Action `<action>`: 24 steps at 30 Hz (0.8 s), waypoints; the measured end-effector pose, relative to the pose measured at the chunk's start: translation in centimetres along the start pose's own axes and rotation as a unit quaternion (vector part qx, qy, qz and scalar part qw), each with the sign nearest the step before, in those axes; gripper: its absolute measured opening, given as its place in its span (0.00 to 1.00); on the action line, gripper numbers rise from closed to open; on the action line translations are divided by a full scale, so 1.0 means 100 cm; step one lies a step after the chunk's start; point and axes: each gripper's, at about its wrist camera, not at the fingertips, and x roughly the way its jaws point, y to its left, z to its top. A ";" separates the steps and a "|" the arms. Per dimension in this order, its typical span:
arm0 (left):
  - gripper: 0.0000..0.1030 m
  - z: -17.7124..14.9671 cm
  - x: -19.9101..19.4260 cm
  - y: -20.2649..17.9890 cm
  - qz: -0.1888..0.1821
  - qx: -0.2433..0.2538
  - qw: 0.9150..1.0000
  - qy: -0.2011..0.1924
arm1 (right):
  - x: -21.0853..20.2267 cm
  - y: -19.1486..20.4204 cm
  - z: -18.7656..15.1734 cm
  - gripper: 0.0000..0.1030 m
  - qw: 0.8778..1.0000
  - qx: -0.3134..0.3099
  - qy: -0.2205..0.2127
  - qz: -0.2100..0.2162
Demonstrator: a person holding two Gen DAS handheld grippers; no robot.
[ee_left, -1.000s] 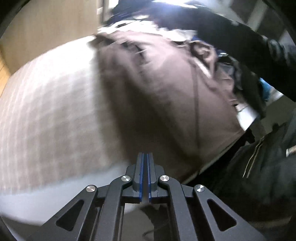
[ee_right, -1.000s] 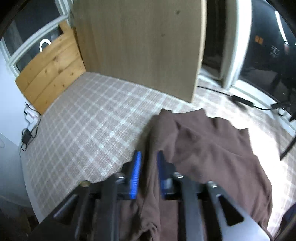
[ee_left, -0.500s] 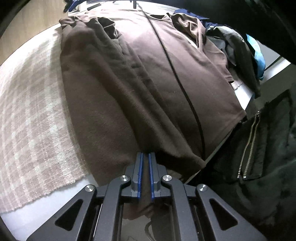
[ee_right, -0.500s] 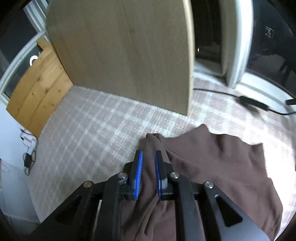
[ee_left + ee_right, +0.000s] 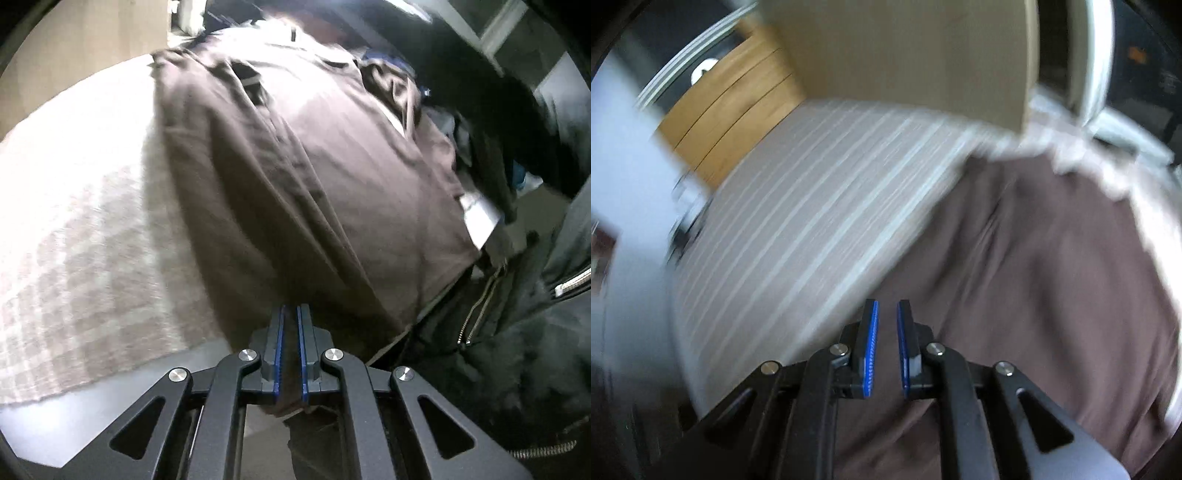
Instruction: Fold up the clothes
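1. Gripping a fold of the brown garment [image 5: 332, 177], the left gripper [image 5: 290, 314] has its blue-lined fingers [image 5: 277, 350] nearly together, with a strip of cloth running down between them and hanging out below.
2. From that pinch the garment spreads away toward 12 and 1 o'clock over the pale checked bedspread [image 5: 81, 229], whose bare part lies from 9 to 11 o'clock.
3. At 3 to 5 o'clock a dark zipped jacket [image 5: 517, 332] sits just beside the garment's edge.
4. In the right wrist view, the right gripper [image 5: 887, 314] stands with a narrow gap between its fingers; brown cloth fills that gap, but blur hides whether the pads press it.
5. There the brown garment [image 5: 1052, 277] lies from 12 to 5 o'clock, the checked bedspread [image 5: 812, 221] from 8 to 11 o'clock, and a wooden panel [image 5: 905, 55] at 12 o'clock.
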 end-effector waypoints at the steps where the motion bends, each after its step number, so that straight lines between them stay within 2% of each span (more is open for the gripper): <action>1: 0.05 0.001 0.000 0.002 -0.005 -0.002 1.000 -0.006 | 0.005 0.008 -0.017 0.10 1.000 -0.008 0.014 0.007; 2: 0.05 0.007 0.013 -0.008 -0.008 0.000 1.000 -0.011 | 0.010 0.017 -0.033 0.10 0.999 -0.016 0.027 0.014; 5: 0.05 0.012 0.023 -0.016 -0.021 0.016 1.000 -0.018 | 0.003 0.032 -0.064 0.11 0.999 -0.021 0.035 -0.021; 8: 0.05 0.010 0.047 -0.025 -0.047 0.033 0.998 0.011 | -0.005 0.048 -0.095 0.11 0.997 -0.027 0.042 -0.056; 10: 0.05 -0.001 0.061 -0.029 -0.047 0.053 0.997 0.042 | -0.011 0.058 -0.116 0.11 0.996 -0.030 0.046 -0.078; 11: 0.05 -0.007 0.063 -0.031 -0.041 0.065 0.996 0.045 | -0.022 0.067 -0.126 0.11 0.997 -0.027 0.027 -0.069; 13: 0.05 -0.010 0.055 -0.030 -0.044 0.067 0.996 0.039 | -0.024 0.079 -0.137 0.11 0.998 -0.017 0.018 -0.057; 16: 0.05 -0.007 0.039 -0.022 -0.045 0.064 0.997 0.021 | -0.004 0.092 -0.157 0.11 0.999 0.011 0.025 -0.033; 18: 0.05 -0.004 0.036 -0.017 -0.033 0.068 0.997 0.017 | 0.010 0.098 -0.174 0.11 0.996 -0.001 0.059 -0.066; 20: 0.05 -0.007 0.040 -0.012 -0.018 0.082 0.996 0.035 | 0.000 0.095 -0.185 0.11 0.995 0.017 0.058 -0.079; 23: 0.05 -0.006 0.037 -0.011 -0.015 0.095 0.995 0.031 | -0.022 0.094 -0.178 0.11 0.996 0.040 0.014 -0.077; 24: 0.05 -0.004 0.034 -0.011 -0.016 0.098 0.995 0.023 | -0.015 0.095 -0.174 0.11 0.996 0.037 0.016 -0.079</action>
